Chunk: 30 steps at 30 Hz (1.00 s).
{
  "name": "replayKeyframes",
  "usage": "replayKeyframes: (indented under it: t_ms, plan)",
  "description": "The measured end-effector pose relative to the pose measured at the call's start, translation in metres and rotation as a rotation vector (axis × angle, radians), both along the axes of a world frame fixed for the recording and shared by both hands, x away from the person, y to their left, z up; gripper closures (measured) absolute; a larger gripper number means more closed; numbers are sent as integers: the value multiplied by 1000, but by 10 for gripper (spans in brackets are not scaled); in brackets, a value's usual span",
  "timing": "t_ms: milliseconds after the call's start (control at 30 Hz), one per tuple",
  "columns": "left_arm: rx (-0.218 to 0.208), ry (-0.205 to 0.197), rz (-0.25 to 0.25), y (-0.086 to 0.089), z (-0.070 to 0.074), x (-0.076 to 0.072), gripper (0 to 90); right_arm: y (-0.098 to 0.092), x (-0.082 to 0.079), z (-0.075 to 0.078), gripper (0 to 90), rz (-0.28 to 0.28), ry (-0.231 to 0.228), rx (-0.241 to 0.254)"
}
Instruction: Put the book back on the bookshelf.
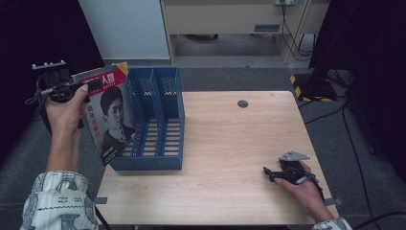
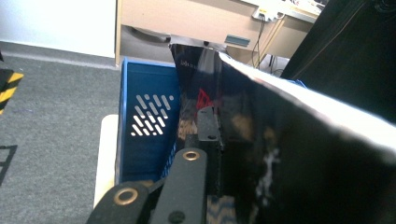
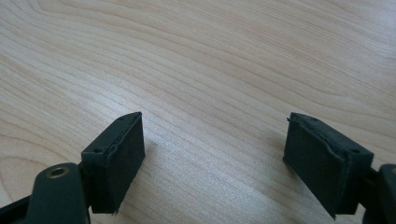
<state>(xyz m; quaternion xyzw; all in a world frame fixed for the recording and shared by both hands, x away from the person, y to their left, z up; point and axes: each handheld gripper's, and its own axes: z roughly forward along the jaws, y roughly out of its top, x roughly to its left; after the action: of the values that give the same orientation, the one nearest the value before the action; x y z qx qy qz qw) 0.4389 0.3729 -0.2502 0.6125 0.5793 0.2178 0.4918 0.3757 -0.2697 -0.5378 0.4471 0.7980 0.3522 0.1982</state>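
Blue file rack stands on the desk as the left claw, clamped on a magazine, holds it upright against the rack's left side. Right claw rests wide open on the desk, well apart.

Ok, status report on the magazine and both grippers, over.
Left gripper shut on magazine, held upright beside blue file rack. Right gripper open, resting on table. Nothing in the rack slots.

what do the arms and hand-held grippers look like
Both hand-held grippers are black with two flat padded jaws: the left hand-held gripper trails a black cable, and the right hand-held gripper carries a grey three-cornered plate. The sleeves are white with a dark printed pattern.
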Motion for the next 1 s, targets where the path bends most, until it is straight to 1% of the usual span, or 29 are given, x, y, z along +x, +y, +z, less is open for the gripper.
replayKeyframes:
  t_ms: [200,233,300,500,633,733,800,900,1000]
  plan:
    - [21,-3,10,-2,0,0,863,0,0,0,205,-1,1,1]
    - [30,-21,20,-2,2,-1,863,0,0,0,205,-1,1,1]
    - [24,-36,26,-1,2,-1,862,0,0,0,205,-2,1,1]
    - [37,-78,32,-2,-2,0,863,0,0,0,205,-1,0,0]
    - [34,-115,44,-2,-6,-1,863,0,0,0,205,-1,2,0]
    - [51,-148,45,-3,-10,-2,863,0,0,0,205,-2,2,1]
    - [48,-169,46,-3,-13,-3,862,0,0,0,205,-2,3,1]
    - [29,-194,47,-3,-18,-3,862,0,0,0,205,-1,3,-1]
    - [26,-211,47,-4,-22,-4,862,0,0,0,205,-1,3,0]
